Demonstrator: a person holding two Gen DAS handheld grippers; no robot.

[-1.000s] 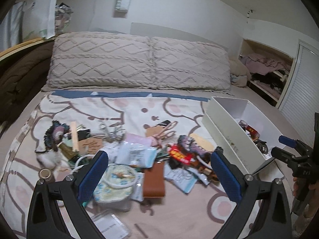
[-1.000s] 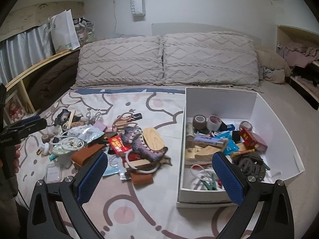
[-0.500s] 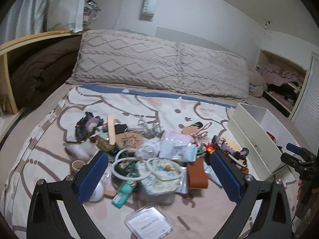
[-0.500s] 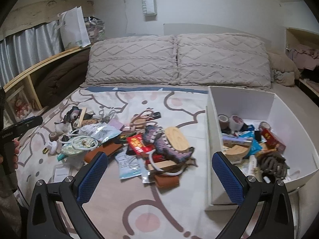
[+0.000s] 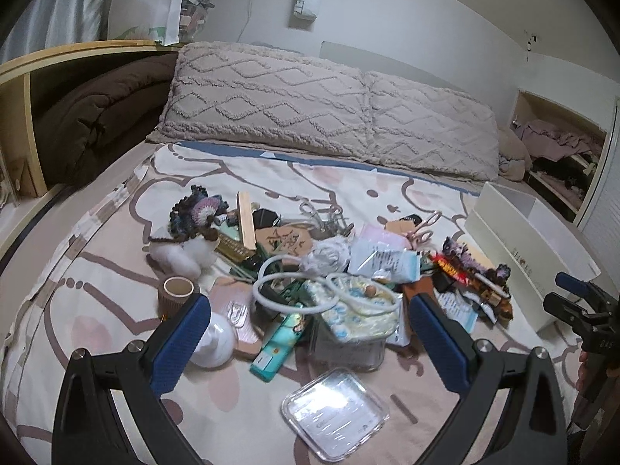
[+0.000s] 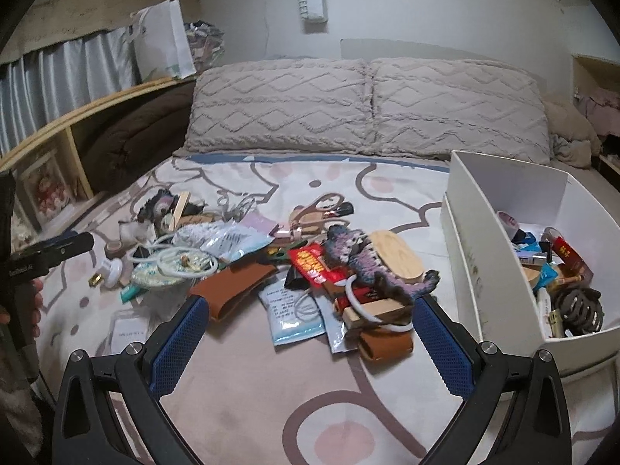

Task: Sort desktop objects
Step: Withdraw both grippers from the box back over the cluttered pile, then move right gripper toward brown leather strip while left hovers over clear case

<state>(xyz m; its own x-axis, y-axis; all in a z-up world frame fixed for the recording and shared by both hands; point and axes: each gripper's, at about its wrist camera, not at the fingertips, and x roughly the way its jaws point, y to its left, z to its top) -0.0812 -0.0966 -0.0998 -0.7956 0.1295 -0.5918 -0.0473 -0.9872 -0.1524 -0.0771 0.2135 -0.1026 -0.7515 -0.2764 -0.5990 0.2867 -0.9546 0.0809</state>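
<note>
Over the bed (image 5: 348, 193), left tongs (image 5: 310, 333) have swung leftward across the pile (image 5: 310, 267) (both tongs spread, empty), nearing a fresh pick

I see a heap of small mixed objects (image 5: 333, 271) lying on the patterned bed cover. In it are a flat brown leather pouch (image 6: 232, 285), a red snack packet (image 6: 310, 263), a purple crocheted piece (image 6: 368, 263) on an oval wooden board (image 6: 397, 257), and a white cable loop (image 5: 286, 290). Beside the heap, to its right, stands an open white cardboard box (image 6: 476, 271) that already holds tape rolls and other small items.
</note>
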